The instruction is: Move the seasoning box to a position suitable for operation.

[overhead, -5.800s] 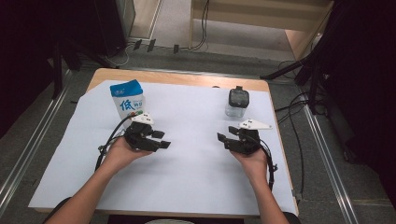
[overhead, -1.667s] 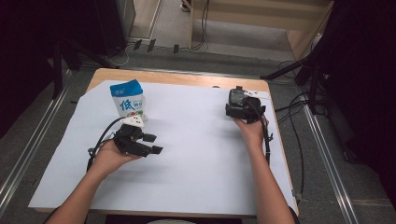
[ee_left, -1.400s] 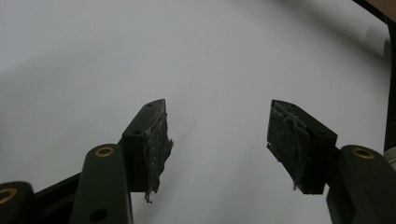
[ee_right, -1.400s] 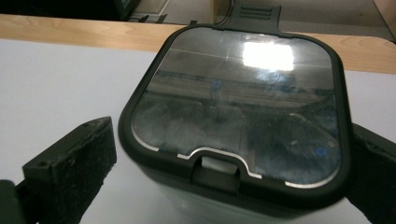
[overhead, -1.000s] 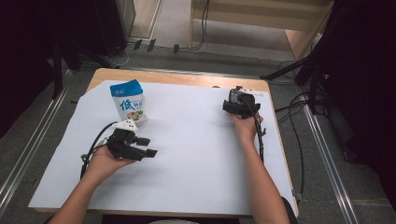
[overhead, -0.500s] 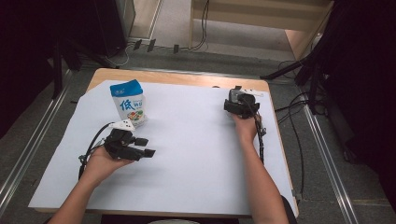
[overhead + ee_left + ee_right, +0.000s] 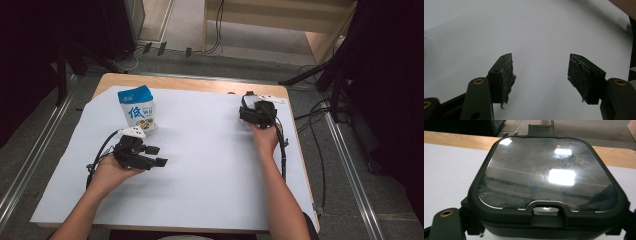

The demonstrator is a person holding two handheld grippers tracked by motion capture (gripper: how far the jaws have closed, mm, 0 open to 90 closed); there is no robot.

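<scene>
Near the table's far right corner stands a container (image 7: 248, 111) with a dark lid (image 7: 549, 180), clear-windowed and glossy. Around it sits the right gripper (image 7: 256, 113), whose jaws have just been closing, apparently flanking its sides; whether the pads press is unclear. Well to the left stands a blue-and-white pouch (image 7: 136, 110) printed with Chinese characters. Just before it, the left gripper (image 7: 154, 156) hovers over white paper (image 7: 210, 165), jaws wide and empty.

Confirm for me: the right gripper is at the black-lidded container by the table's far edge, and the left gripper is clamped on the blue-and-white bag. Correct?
Not quite. The left gripper holds nothing: the left gripper view shows its jaws apart over bare white paper, and the bag stands free. The right gripper is at the container.
</scene>
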